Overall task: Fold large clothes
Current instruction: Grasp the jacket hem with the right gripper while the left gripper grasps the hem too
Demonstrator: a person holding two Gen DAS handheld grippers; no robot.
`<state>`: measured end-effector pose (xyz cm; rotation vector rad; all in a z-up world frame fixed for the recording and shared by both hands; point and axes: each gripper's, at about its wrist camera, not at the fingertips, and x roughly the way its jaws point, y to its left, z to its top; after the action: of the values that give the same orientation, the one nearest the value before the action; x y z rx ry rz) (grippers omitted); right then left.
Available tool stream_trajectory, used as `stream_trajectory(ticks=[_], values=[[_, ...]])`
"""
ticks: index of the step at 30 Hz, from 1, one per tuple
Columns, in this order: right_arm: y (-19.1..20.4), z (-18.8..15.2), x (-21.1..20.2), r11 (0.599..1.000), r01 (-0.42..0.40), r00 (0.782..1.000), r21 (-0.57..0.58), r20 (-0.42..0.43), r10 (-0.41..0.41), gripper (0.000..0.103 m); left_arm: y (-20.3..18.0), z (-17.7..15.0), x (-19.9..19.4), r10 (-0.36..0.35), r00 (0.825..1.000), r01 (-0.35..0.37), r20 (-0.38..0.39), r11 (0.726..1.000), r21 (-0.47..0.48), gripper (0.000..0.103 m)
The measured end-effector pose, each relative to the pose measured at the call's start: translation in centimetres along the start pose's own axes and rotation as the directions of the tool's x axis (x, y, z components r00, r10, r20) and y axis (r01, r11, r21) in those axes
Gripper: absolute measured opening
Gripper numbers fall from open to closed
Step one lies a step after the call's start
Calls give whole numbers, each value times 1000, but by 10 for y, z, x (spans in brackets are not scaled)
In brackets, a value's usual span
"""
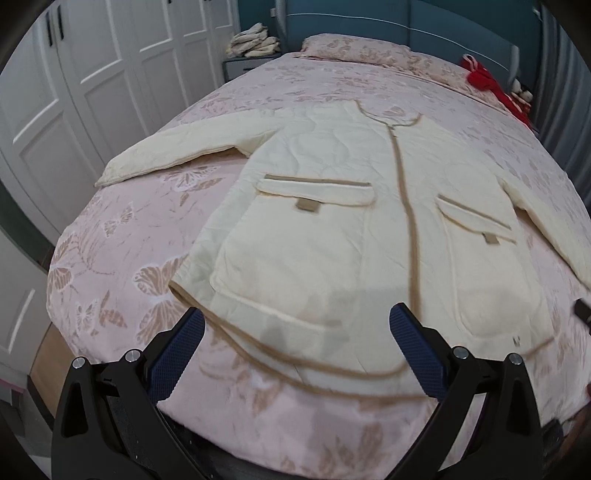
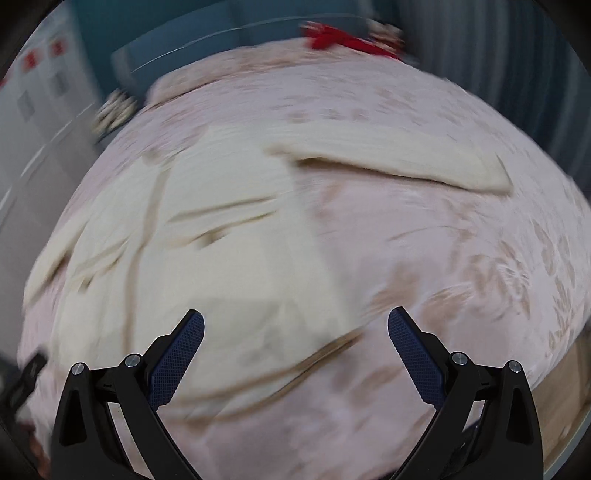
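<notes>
A cream quilted jacket (image 1: 332, 206) with tan trim lies flat, front up, on the pink butterfly bedspread (image 1: 122, 236), sleeves spread to both sides. My left gripper (image 1: 295, 317) hangs open just above the jacket's hem, nothing between its blue pads. In the blurred right wrist view the same jacket (image 2: 207, 236) lies ahead and to the left, one sleeve (image 2: 399, 155) stretched right. My right gripper (image 2: 295, 317) is open above the hem's right corner, holding nothing. The tip of the right gripper (image 1: 583, 312) shows at the left wrist view's right edge.
White wardrobe doors (image 1: 74, 81) stand left of the bed. A pillow (image 1: 354, 48) and red cloth (image 1: 491, 88) lie at the head by the blue headboard (image 1: 406, 26). Folded laundry (image 1: 255, 40) sits on a bedside stand. Wooden floor (image 1: 48, 354) shows beside the bed.
</notes>
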<state>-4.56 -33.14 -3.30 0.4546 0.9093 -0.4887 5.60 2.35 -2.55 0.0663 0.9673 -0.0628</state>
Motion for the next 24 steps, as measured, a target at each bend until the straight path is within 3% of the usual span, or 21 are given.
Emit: stream_trajectory(ticks=[3,9,14,17,18,20,22,24], values=[[-70,40,25,987,29,1000,160,5,-30,98,14,12,16,-9,1000,8,-14,998,-54,98],[-204,105,78,890,79,994,448,35,-105,98,39,29,52,28,998,-36,-52,989,-147,98],[-275,125,129,784,80,993,616,18,-116,98,48,37,73,49,997,-59,-60,982,-180,98],[-292,131,148,727,40,994,685,44,-97,92,47,42,78,47,999,-51,-24,982,-182,98],[-293,134,153,721,27,994,692,61,-96,87,46,43,81,43,999,-44,-13,982,-181,98],[-288,142,157,728,11,992,686,85,-95,66,44,46,88,46,999,-49,-23,982,-183,98],[-279,156,162,745,-9,993,666,95,-73,27,43,50,97,36,998,-43,-44,981,-191,98],[-256,178,160,774,-62,988,630,148,-41,15,42,53,101,37,998,-46,-53,980,-194,98]])
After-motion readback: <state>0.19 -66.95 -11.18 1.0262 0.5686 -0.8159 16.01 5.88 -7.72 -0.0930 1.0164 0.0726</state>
